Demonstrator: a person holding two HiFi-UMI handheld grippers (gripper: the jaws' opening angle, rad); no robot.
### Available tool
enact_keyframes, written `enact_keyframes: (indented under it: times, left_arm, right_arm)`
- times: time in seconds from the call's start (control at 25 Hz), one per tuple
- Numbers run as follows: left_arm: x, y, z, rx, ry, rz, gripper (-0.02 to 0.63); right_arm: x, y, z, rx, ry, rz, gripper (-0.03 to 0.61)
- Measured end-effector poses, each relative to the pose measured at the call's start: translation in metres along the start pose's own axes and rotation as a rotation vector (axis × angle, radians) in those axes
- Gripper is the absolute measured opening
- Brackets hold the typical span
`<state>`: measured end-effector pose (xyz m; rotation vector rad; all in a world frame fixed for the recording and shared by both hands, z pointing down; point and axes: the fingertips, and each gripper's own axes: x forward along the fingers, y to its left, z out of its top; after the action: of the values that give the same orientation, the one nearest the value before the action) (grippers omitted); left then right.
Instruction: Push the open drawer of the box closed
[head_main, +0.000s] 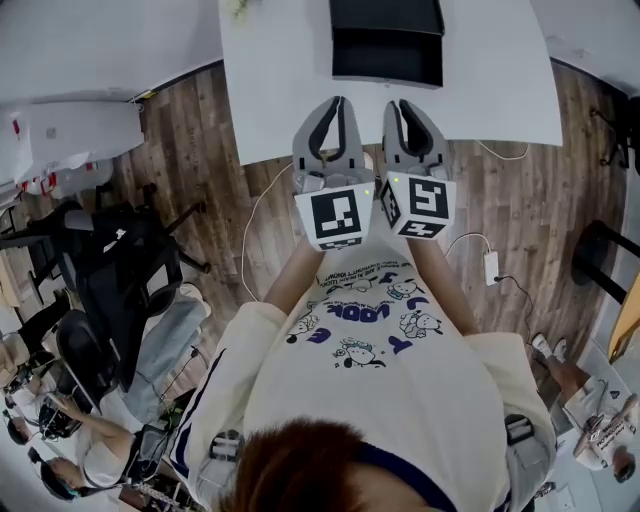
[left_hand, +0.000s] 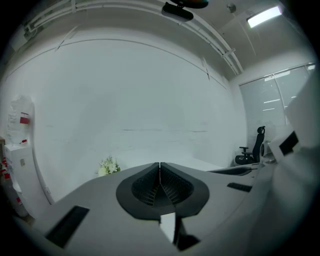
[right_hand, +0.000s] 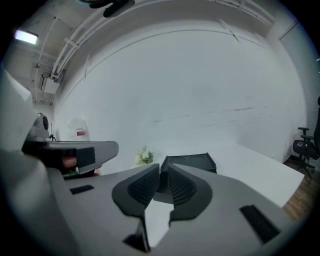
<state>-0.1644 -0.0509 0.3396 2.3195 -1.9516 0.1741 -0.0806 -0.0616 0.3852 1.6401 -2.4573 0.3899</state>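
Observation:
A black box (head_main: 386, 16) stands at the far middle of the white table (head_main: 270, 80), and its open drawer (head_main: 387, 58) sticks out toward me. In the right gripper view the box (right_hand: 192, 161) lies straight behind the jaws. I hold both grippers side by side over the table's near edge, short of the drawer. My left gripper (head_main: 337, 102) (left_hand: 160, 165) is shut and empty, its pads meeting in a line. A narrow gap shows between the pads of my right gripper (head_main: 398, 105) (right_hand: 164, 167), with nothing in it.
A small bunch of white flowers (head_main: 237, 8) (left_hand: 108, 166) (right_hand: 145, 156) sits on the table left of the box. A cable and white adapter (head_main: 491, 266) lie on the wooden floor. Black chairs (head_main: 110, 260) and a seated person are at the left.

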Motion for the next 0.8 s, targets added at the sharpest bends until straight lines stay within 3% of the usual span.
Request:
enact_keyframes:
  times: [0.24,0.44,0.8]
  left_arm:
    - [0.036,0.001,-0.007,-0.005,0.027,0.03,0.017]
    - [0.054,0.001,-0.017,-0.016,0.06,0.05,0.017]
    - [0.069,0.011,-0.036,-0.028,0.11,0.054,0.017]
  right_arm:
    - [0.032,-0.019,-0.001,0.01,0.031,0.027,0.048]
    - [0.048,-0.026,-0.008,0.021,0.069,0.062,0.086]
    - [0.063,-0.032,-0.033,0.043,0.146,0.046,0.087]
